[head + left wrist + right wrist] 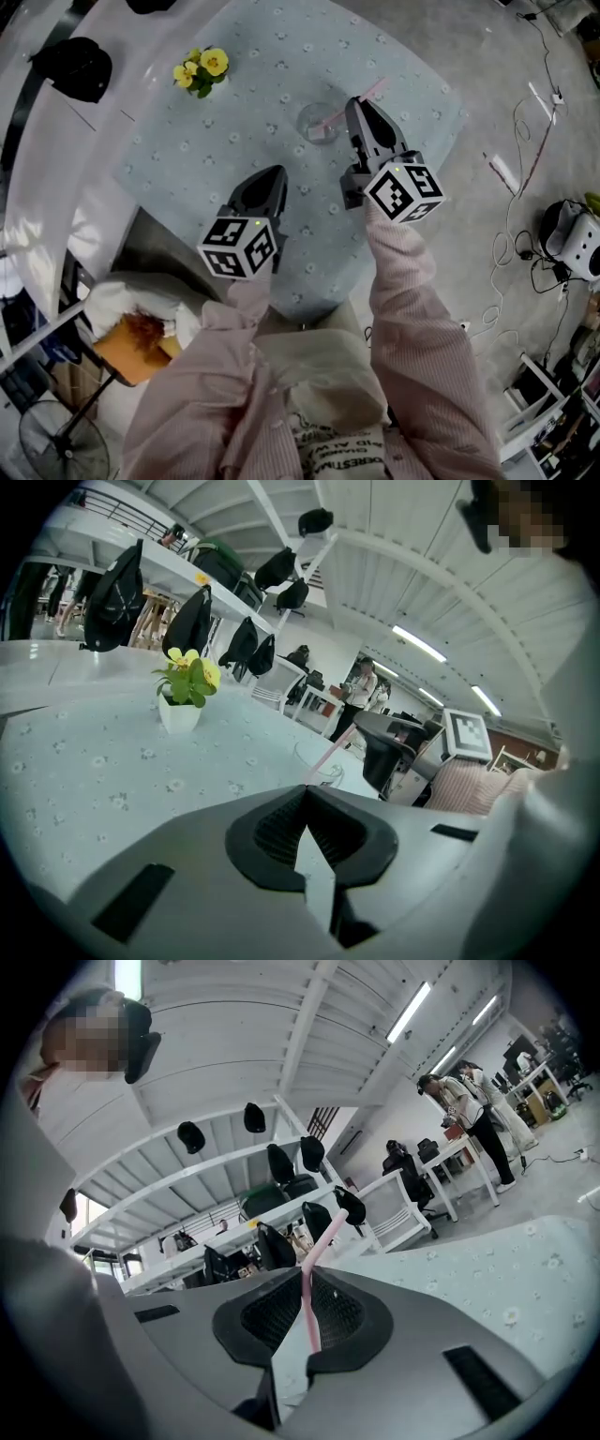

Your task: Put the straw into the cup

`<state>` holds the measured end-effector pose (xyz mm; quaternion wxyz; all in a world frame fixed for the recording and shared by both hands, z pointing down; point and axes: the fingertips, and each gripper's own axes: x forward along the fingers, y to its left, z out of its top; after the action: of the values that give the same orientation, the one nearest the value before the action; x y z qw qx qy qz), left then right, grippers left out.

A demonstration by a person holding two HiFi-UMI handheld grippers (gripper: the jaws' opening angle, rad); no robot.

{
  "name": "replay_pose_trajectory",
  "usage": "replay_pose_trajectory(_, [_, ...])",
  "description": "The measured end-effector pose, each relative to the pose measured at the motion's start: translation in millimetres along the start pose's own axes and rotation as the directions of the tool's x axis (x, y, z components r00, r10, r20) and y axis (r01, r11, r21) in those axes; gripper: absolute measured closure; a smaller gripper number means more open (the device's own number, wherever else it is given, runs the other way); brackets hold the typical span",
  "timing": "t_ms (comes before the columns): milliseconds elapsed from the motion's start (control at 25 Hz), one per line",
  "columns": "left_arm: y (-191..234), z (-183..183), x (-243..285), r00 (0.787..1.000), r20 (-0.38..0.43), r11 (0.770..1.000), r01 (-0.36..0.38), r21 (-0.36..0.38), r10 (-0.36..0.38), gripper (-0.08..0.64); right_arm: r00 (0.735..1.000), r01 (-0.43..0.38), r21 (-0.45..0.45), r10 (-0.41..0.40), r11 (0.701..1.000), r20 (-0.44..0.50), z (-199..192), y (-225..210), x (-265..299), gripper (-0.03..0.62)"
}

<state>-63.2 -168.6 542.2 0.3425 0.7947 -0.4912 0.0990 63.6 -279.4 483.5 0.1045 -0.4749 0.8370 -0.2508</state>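
Note:
A clear cup (317, 123) stands on the table with the pale flowered cloth (187, 159). My right gripper (357, 106) is just right of the cup, shut on a pink straw (372, 90). The straw slants down to the left and its lower end lies at the cup's mouth. In the right gripper view the straw (310, 1307) runs up between the closed jaws of my right gripper (312, 1275). My left gripper (272, 175) hovers nearer me, left of the cup, with its tips together and nothing in them. From the left gripper view (305, 794), cup (317, 762), straw (330, 749) and right gripper (387, 752) show ahead.
A small white pot of yellow flowers (202, 69) (182, 703) stands at the far left of the table. A chair with an orange cushion (139, 344) and a fan (61, 442) are at my lower left. Cables (521, 246) trail over the floor on the right.

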Motion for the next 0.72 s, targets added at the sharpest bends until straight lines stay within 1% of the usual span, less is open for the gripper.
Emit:
replay_pose_trajectory(280, [-0.8, -12.1, 4.9, 1.000, -0.017, 1.000, 0.001, -0.015, -0.001, 0.561, 1.000, -0.009, 0.051, 0.009, 0.999, 0.012, -6.9, -8.0, -0.5, 0.566])
replay_pose_trajectory(480, [-1.4, -11.4, 5.4, 1.000, -0.015, 1.000, 0.003, -0.015, -0.003, 0.561, 1.000, -0.006, 0.081, 0.005, 0.997, 0.019, -8.0, -10.9, -2.3, 0.563])
replay_pose_trajectory(600, [-1.3, -12.2, 4.3, 1.000, -0.017, 1.000, 0.000, -0.015, 0.000, 0.561, 1.000, -0.010, 0.096, 0.009, 0.995, 0.016, -8.2, -11.6, -3.2, 0.502])
replay_pose_trajectory(720, [-1.1, -13.2, 3.3, 1.000, -0.018, 1.000, -0.003, -0.016, 0.002, 0.561, 1.000, -0.006, 0.101, 0.005, 0.995, 0.002, -11.0, -13.4, -3.6, 0.470])
